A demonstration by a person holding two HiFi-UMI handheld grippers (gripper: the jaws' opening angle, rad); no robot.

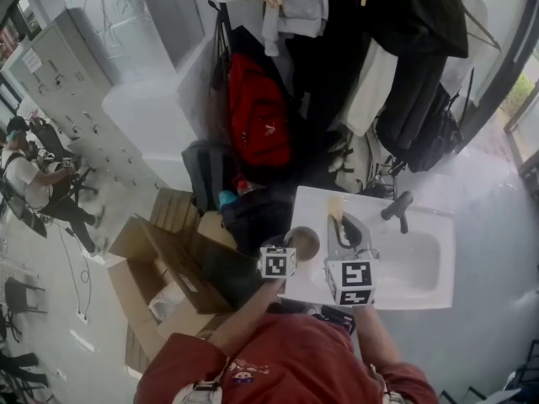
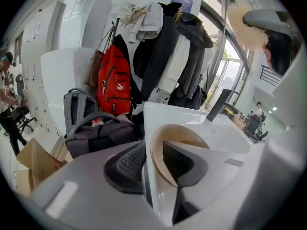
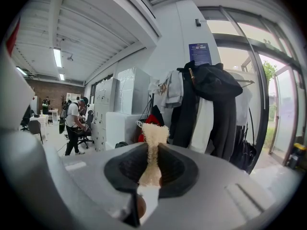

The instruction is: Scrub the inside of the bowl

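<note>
Left gripper view, left tongs (image 2: 152, 151) astride bowl (image 2: 184, 133), right tongs (image 3: 152, 169) pinching scrubber (image 3: 154, 134)

An office-like workroom: behind the white sink (image 1: 438, 219) hang coats (image 1: 404, 23) and bags (image 1: 257, 116), left of it stand cardboard boxes (image 1: 147, 263) and grey lockers (image 1: 63, 82).

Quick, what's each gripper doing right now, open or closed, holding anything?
Left gripper: open, with the rim of the bowl between its jaws, not clamped.
Right gripper: closed on a beige scrubber.
</note>
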